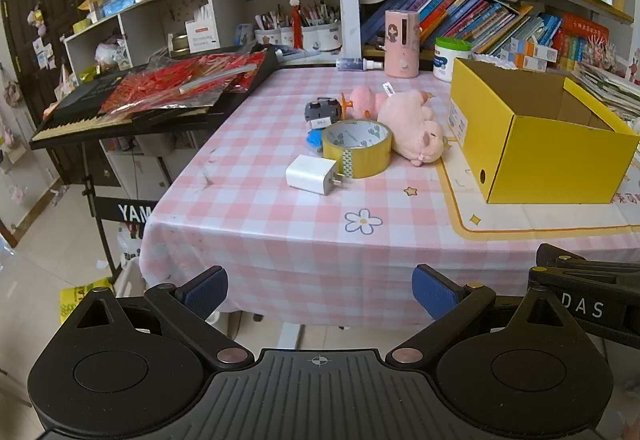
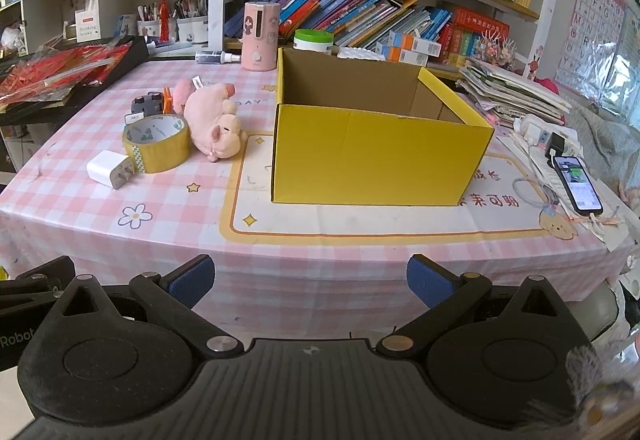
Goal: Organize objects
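Note:
An open yellow cardboard box stands on the pink checked table, with nothing visible inside. To its left lie a pink plush pig, a yellow tape roll, a white charger plug and a small dark toy. My left gripper hangs open before the table's front edge, nothing between its blue pads. My right gripper is open too, in front of the box.
A keyboard piled with red packets juts in at the left. Bookshelves, a pink canister and a white jar line the back. A phone, cables and stacked papers lie right of the box.

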Demonstrator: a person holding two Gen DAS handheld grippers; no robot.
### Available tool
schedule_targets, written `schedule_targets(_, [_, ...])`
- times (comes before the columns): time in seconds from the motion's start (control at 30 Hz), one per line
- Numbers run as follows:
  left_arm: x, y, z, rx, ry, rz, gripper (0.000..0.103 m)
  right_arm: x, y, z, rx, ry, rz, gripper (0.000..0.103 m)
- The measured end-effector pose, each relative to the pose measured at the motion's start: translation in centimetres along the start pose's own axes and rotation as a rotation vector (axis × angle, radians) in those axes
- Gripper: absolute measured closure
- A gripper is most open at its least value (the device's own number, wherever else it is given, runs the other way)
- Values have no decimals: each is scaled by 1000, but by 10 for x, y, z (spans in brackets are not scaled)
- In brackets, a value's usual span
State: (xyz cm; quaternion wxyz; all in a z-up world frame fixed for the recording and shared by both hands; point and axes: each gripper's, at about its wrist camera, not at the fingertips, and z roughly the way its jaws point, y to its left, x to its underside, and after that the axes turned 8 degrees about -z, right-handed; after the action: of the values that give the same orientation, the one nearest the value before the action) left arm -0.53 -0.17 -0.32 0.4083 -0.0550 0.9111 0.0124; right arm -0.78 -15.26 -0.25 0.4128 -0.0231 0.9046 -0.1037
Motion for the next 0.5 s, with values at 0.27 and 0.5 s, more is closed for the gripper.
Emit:
schedule_targets(0.27, [2, -2, 0, 5, 6, 6, 3, 2, -2, 0, 1, 15, 7, 0])
schedule_targets(0.5, [2, -2, -1, 5, 6, 5, 3, 2, -2, 0, 0, 14, 7, 0])
